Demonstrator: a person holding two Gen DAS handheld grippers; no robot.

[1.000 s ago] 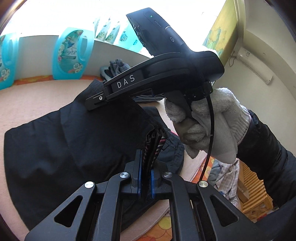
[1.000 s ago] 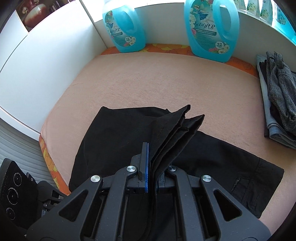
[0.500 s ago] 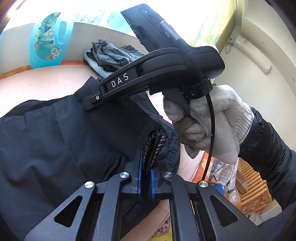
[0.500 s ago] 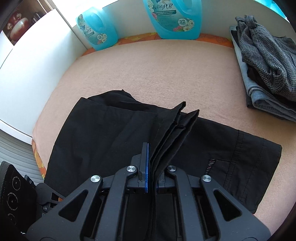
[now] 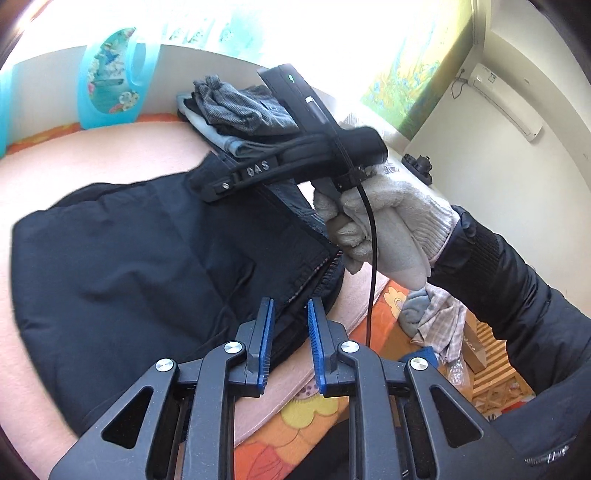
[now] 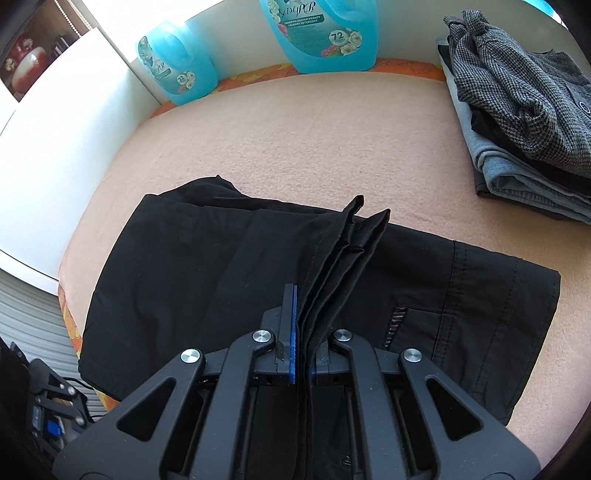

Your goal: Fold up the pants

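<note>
Black gripper (image 5: 290, 334), blue pads, white knit glove (image 5: 388, 218), black sleeve (image 5: 517, 288).

surface: a bed (image 6: 314, 147) with a peach fuzzy blanket is carrying everything, an orange flowery sheet (image 5: 310, 413) peeking out at the edges
middle: black pants (image 6: 192, 266) are lying spread flat across it
right side: a stack of folded clothes (image 6: 524, 122) is sitting near the edge, apart from the pants
back edge: two blue detergent jugs (image 6: 321, 33) are standing against the wall
</note>
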